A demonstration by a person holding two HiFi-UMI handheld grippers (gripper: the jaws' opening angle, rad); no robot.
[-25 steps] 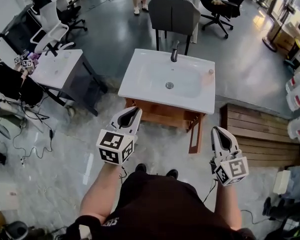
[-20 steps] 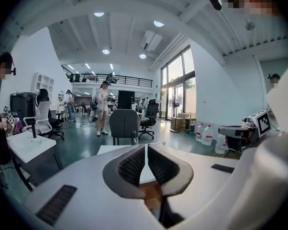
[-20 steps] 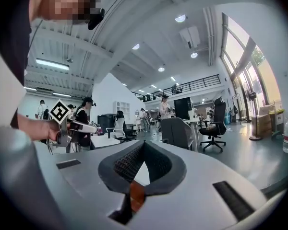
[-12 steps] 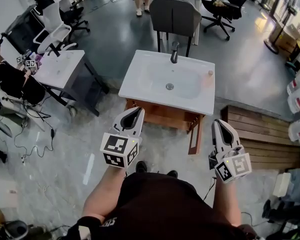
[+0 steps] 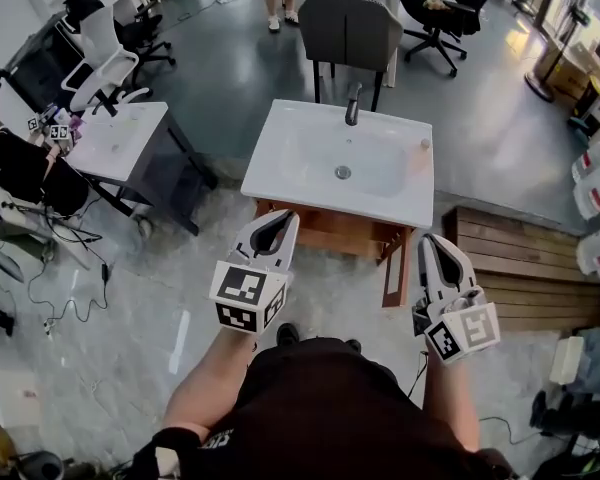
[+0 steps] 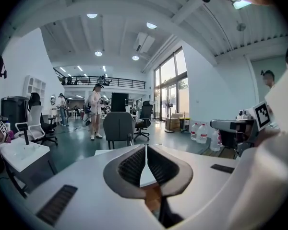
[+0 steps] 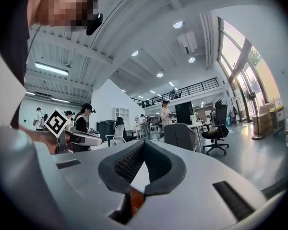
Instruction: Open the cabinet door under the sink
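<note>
The cabinet door [image 5: 393, 280] stood swung outward at the right front corner of the wooden cabinet [image 5: 320, 230], beneath the white sink [image 5: 280, 158] with its dark faucet [image 5: 352, 103]. Just before the cabinet, the left gripper [image 5: 283, 218] hung with its jaws pressed together on nothing. The right gripper [image 5: 431, 244], near the door but apart from it, was likewise closed and empty. A grey chair [image 5: 350, 28] stood behind the sink, and a second white worktop [image 5: 115, 138] off to the left.
</note>
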